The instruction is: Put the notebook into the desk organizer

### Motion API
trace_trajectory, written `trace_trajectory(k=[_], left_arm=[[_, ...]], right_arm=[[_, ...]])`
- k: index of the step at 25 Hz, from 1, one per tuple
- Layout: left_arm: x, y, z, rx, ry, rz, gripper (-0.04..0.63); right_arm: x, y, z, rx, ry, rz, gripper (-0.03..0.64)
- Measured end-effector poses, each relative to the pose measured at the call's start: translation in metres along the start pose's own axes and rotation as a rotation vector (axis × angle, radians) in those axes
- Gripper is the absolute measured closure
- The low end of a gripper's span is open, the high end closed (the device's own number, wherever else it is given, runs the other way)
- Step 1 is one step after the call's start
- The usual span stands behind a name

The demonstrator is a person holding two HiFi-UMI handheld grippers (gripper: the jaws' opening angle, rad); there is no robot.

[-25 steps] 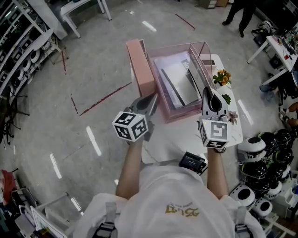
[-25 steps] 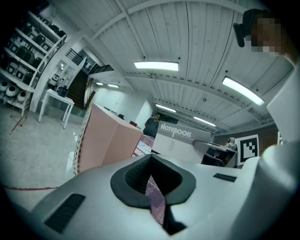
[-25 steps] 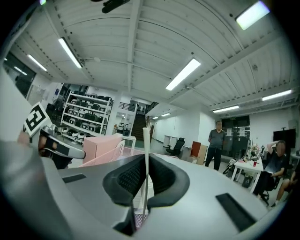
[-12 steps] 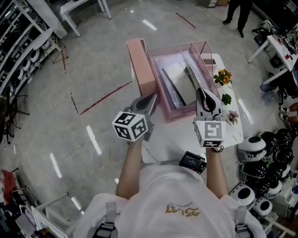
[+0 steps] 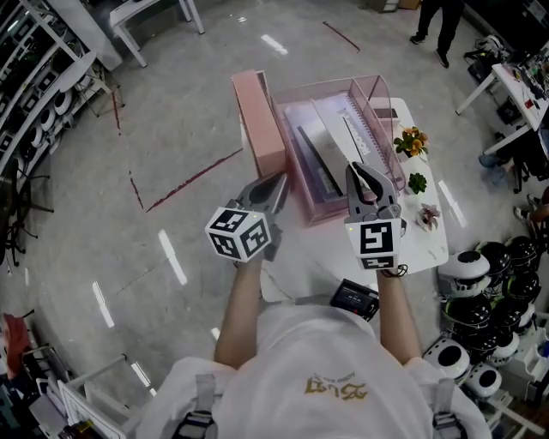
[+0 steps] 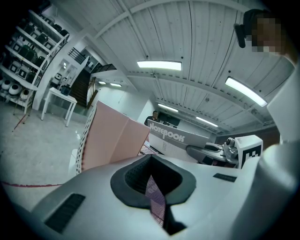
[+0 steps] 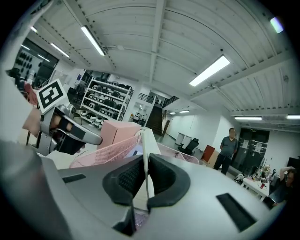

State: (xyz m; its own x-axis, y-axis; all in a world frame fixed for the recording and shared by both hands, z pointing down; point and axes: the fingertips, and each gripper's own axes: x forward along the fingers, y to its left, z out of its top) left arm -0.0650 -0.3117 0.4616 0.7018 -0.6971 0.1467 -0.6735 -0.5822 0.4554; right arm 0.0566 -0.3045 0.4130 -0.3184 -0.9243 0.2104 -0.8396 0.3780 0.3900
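Note:
The pink mesh desk organizer (image 5: 319, 86) sits on the white table (image 5: 425, 244), with a solid pink box section (image 5: 257, 120) at its left. Inside the tray, the grey spiral notebook (image 5: 336, 137) stands tilted on its edge. My right gripper (image 5: 364, 171) is shut on the notebook's near edge, which shows as a thin white sheet (image 7: 146, 154) between the jaws (image 7: 145, 178). My left gripper (image 5: 279, 182) is at the organizer's near left corner, shut on a strip of pink mesh (image 6: 152, 187). The left gripper view shows the notebook's printed cover (image 6: 176, 140).
Small flower pots (image 5: 410, 141) line the table's right side beyond the organizer. A black device (image 5: 354, 298) hangs at the person's waist. Helmets (image 5: 480, 274) are piled on the floor at the right. A person (image 5: 437, 26) stands far back; shelving (image 5: 34, 103) is on the left.
My right gripper has moved left over the tray with the notebook, and the notebook has swung from lying low to standing more on edge. The left gripper has not moved.

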Motion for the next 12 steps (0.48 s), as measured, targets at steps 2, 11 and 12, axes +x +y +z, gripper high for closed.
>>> trace_trajectory(k=[2,11,12], left_arm=[[0.0,0.002,-0.001,-0.002,0.0,0.005,0.58],[0.001,0.006,-0.002,-0.009,0.002,0.016,0.58],[0.001,0.006,-0.002,-0.01,0.002,0.017,0.58]], right_arm=[[0.004,0.001,-0.004,-0.006,0.016,0.013,0.594],[0.017,0.006,-0.022,0.06,0.095,0.088,0.568],[0.019,0.006,-0.023,0.064,0.104,0.098,0.566]])
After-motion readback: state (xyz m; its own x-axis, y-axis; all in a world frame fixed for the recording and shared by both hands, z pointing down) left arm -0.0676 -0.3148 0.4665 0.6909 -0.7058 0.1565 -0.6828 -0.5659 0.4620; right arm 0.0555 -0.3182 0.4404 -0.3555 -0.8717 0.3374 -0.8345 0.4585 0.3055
